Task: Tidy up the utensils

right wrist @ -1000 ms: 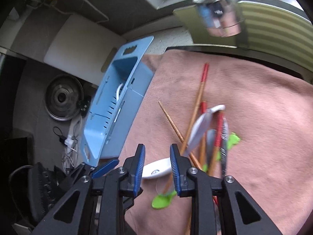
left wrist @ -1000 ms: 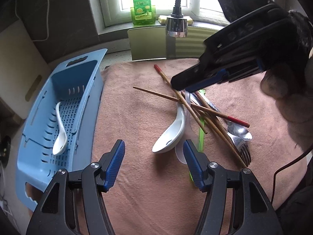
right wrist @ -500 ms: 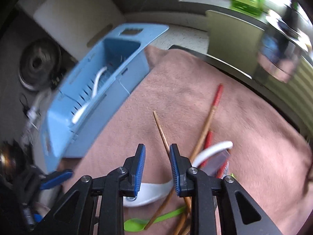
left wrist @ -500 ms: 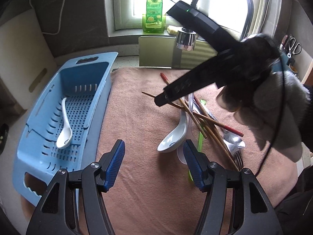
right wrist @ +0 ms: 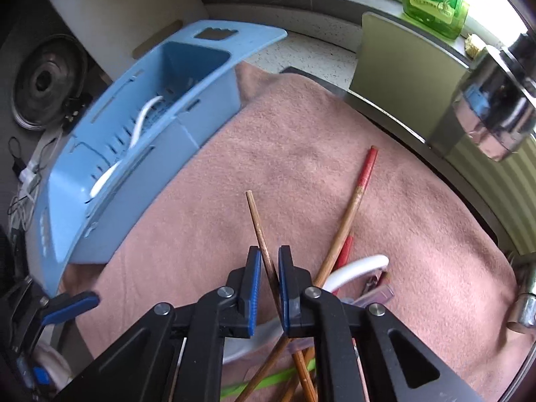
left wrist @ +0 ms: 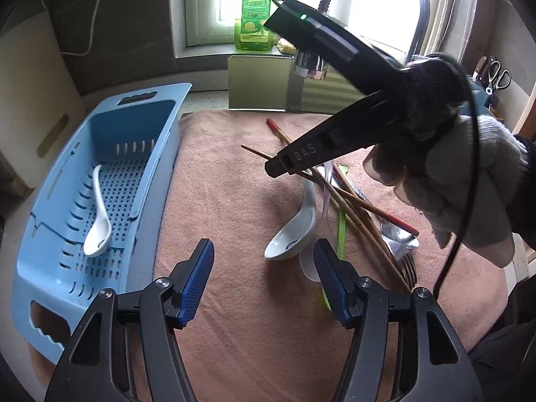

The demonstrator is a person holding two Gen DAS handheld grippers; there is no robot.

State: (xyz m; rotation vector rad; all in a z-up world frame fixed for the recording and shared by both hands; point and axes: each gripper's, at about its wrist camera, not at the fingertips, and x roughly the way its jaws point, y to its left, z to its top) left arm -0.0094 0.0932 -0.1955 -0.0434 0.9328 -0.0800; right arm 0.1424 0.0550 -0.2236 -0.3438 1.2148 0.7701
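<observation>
A blue basket (left wrist: 100,154) at the left holds 1 white spoon (left wrist: 97,221). The left gripper (left wrist: 263,281) hangs spread and empty over the pink towel (left wrist: 227,201). Rightward, the right gripper (right wrist: 267,278), stamped "DAS", has just been closing its fingers (right wrist: 253,284) around 1 brown chopstick (right wrist: 259,231) from the utensil pile (left wrist: 351,207).

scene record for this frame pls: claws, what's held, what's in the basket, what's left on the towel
right claw: just closed on a brown chopstick, pads on either side of it
left claw: open, empty, above the towel
basket: blue, slotted; one white spoon inside
towel: pink, carries a pile of white ceramic spoon, red-tipped chopsticks, fork, green plastic utensil
done: the pile not yet sorted
</observation>
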